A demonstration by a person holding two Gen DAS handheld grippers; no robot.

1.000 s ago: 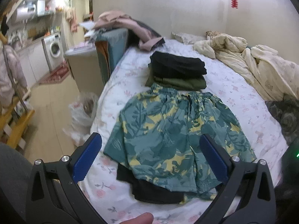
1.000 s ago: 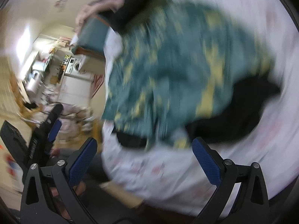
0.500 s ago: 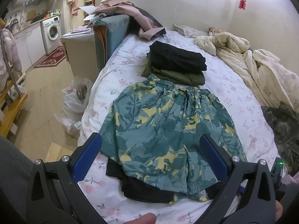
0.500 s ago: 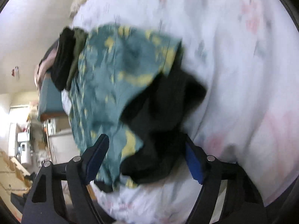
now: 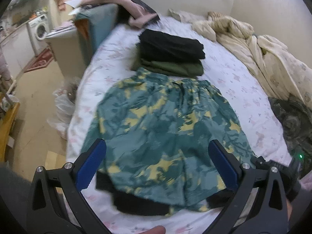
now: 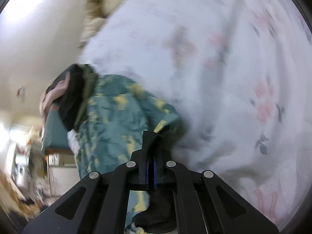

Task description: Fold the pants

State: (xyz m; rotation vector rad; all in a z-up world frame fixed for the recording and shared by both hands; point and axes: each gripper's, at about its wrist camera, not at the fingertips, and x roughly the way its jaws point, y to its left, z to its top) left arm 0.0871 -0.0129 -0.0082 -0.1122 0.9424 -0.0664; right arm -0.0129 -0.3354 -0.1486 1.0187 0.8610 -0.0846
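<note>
Green shorts with a yellow leaf print [image 5: 165,128] lie flat on the floral bed sheet [image 5: 234,78], waistband far, with a black lining showing at the near hem [image 5: 140,204]. My left gripper [image 5: 158,163] is open above the near hem, its blue pads either side of the shorts. My right gripper [image 6: 151,165] is shut on the black-lined hem corner of the shorts [image 6: 120,120], at their near right corner; its body shows in the left wrist view [image 5: 280,165].
A folded stack of black and olive garments [image 5: 171,54] lies just beyond the waistband. A crumpled cream duvet [image 5: 263,52] fills the right side. A dark camouflage garment [image 5: 292,117] lies at right. The bed's left edge drops to the floor, with a plastic bag [image 5: 64,101].
My right gripper has swung down to the shorts' near right hem corner and closed on it. My left gripper has stayed open and moved a little closer over the hem.
</note>
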